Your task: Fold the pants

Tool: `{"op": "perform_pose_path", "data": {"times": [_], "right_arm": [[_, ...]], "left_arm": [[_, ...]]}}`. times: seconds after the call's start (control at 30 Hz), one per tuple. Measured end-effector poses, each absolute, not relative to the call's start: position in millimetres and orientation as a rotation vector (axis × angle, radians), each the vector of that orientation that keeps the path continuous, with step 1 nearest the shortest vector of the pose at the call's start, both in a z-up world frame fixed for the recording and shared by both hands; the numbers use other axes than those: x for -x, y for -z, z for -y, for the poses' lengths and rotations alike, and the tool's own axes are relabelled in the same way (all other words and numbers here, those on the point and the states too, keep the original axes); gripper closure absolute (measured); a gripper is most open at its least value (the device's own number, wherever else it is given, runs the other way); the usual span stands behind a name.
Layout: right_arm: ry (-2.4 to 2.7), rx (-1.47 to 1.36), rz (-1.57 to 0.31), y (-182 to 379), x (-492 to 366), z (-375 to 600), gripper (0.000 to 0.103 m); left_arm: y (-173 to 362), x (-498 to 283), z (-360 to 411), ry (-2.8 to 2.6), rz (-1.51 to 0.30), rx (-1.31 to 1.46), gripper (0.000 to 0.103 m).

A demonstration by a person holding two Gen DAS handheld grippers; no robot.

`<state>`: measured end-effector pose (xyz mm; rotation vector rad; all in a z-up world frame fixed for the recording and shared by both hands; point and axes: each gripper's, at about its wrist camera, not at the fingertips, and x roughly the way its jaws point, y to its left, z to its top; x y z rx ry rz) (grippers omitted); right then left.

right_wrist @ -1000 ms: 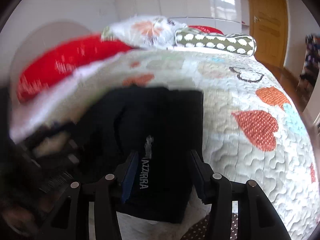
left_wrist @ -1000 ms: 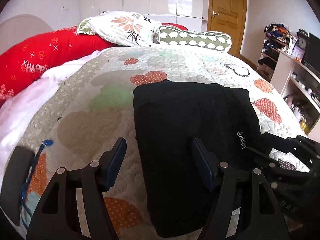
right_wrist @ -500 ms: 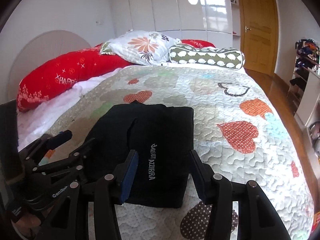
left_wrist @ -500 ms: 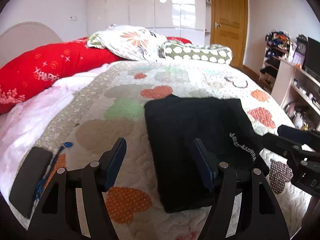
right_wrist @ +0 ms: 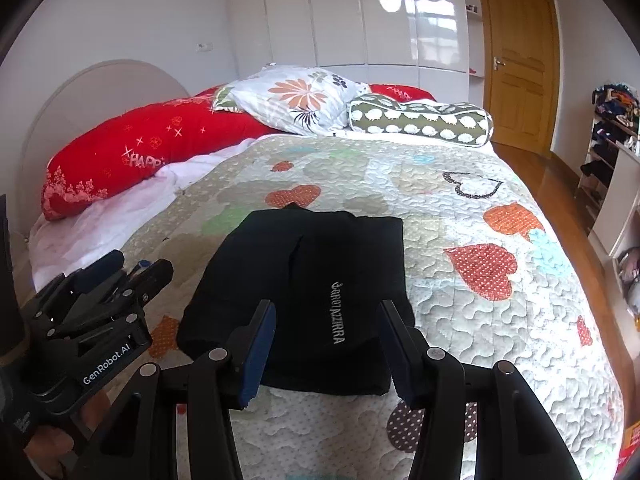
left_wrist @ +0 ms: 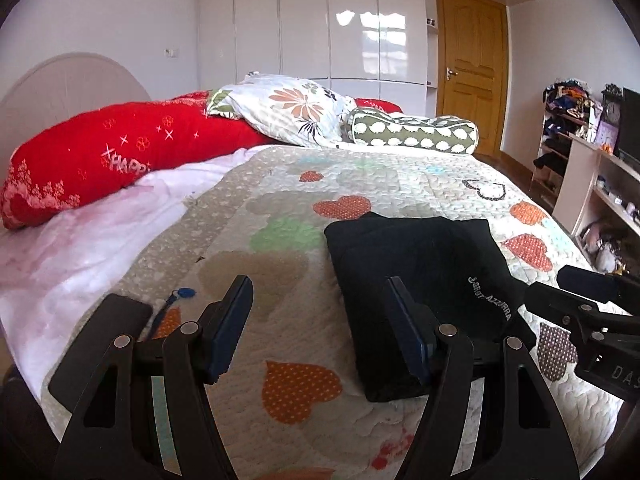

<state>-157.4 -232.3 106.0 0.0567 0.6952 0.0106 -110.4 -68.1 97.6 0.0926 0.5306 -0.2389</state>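
The black pants (left_wrist: 420,272) lie folded into a compact rectangle on the heart-patterned quilt (left_wrist: 280,216), with white lettering facing up. My left gripper (left_wrist: 318,292) hovers above the quilt at the bundle's left near edge, open and holding nothing. In the right wrist view the pants (right_wrist: 316,264) lie just beyond my right gripper (right_wrist: 326,312), which is also open and holds nothing. The left gripper (right_wrist: 140,264) shows at that view's left edge, held by a hand. The right gripper (left_wrist: 554,282) pokes in at the left wrist view's right edge.
A flat black object (left_wrist: 104,340) and a blue tag (left_wrist: 184,293) lie near the quilt's left corner. A red bolster (left_wrist: 120,160), a floral pillow (left_wrist: 296,108) and a green patterned bolster (left_wrist: 412,132) line the headboard. Shelves (left_wrist: 600,184) stand to the right, a wooden door (left_wrist: 472,68) behind.
Both grippers have drawn back and up from the folded pants, which now look smaller and farther off. The pants have not moved and the jaws kept their width.
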Motion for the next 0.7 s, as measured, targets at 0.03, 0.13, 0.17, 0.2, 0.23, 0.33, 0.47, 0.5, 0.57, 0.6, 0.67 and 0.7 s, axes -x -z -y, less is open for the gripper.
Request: {"op": "perform_pose_path", "data": {"times": [0.03, 0.13, 0.17, 0.2, 0.23, 0.33, 0.47, 0.5, 0.57, 0.6, 0.67, 0.7], "right_arm": [[-0.009, -0.058, -0.694, -105, 158, 232, 0.052], [-0.004, -0.079, -0.708, -102, 158, 233, 0.052], [-0.002, -0.083, -0.708, -102, 158, 233, 0.052], [0.000, -0.085, -0.705, -101, 158, 233, 0.052], [0.001, -0.087, -0.704, -101, 158, 233, 0.052], [0.002, -0.096, -0.697, -99, 156, 233, 0.052], [0.018, -0.112, -0.708, -92, 151, 237, 0.052], [0.019, -0.120, -0.713, -90, 150, 239, 0.052], [0.021, -0.132, -0.717, -88, 148, 241, 0.052], [0.027, -0.133, -0.718, -86, 147, 242, 0.052], [0.031, -0.135, -0.723, -84, 146, 244, 0.052], [0.030, -0.138, -0.724, -84, 145, 244, 0.052]], "left_arm": [[-98, 112, 67, 0.236, -0.527, -0.094, 0.035], [-99, 115, 66, 0.233, -0.529, -0.094, 0.035], [-99, 115, 66, 0.231, -0.530, -0.094, 0.035], [-99, 115, 65, 0.226, -0.531, -0.095, 0.035], [-99, 115, 65, 0.224, -0.532, -0.095, 0.035], [-98, 116, 65, 0.222, -0.533, -0.096, 0.035], [-98, 116, 66, 0.227, -0.533, -0.100, 0.035], [-98, 117, 67, 0.228, -0.532, -0.104, 0.035], [-98, 117, 67, 0.230, -0.532, -0.109, 0.035], [-97, 117, 68, 0.231, -0.531, -0.111, 0.035], [-97, 117, 70, 0.232, -0.531, -0.113, 0.035], [-97, 117, 70, 0.231, -0.530, -0.114, 0.035]]}}
